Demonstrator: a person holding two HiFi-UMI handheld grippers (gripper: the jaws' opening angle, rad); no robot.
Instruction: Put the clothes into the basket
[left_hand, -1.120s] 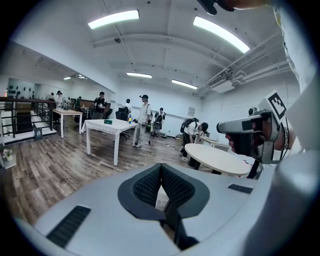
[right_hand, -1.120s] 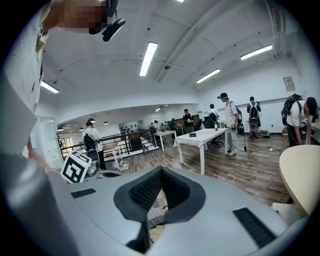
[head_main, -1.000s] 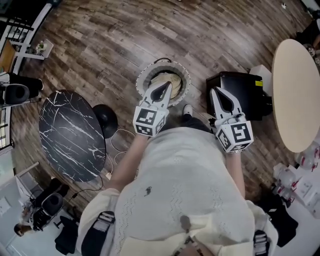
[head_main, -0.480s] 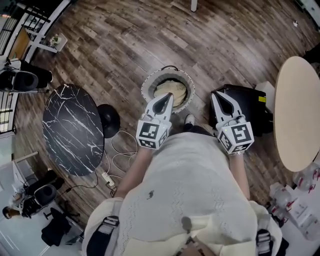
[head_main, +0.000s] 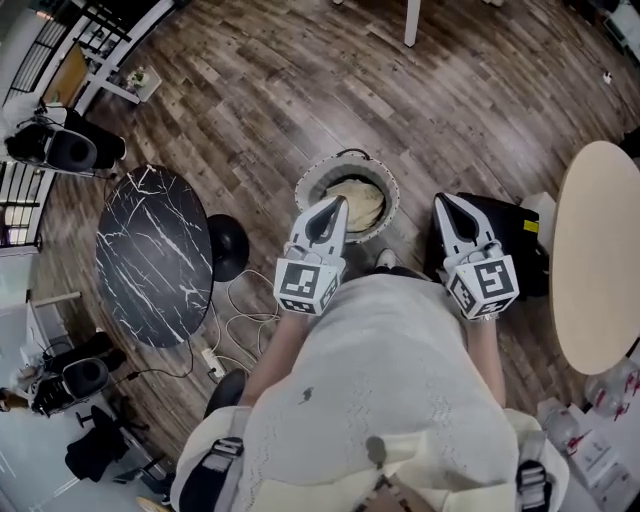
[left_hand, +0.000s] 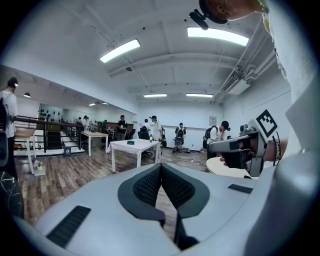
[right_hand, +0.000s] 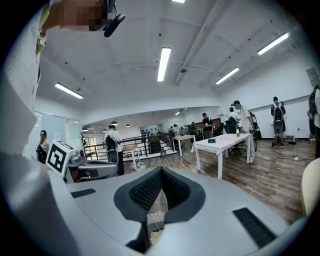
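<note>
Clothes (head_main: 360, 205) in basket (head_main: 306, 182) | my left gripper (head_main: 338, 202), right gripper (head_main: 442, 200): jaws pressed together, empty | drop looks done; next I seek leftovers.

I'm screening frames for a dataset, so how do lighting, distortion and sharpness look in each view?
Head view: evenly lit and sharp, floorboards bowing around the basket. Left gripper view: dark round vignette, ceiling light blown out, left gripper filling the lower half. Right gripper view: same vignette, bright ceiling strips, distant white table sharp.

Black marble table (head_main: 150, 255) left — beige round table (head_main: 600, 260) right, wood floor (head_main: 250, 90).
</note>
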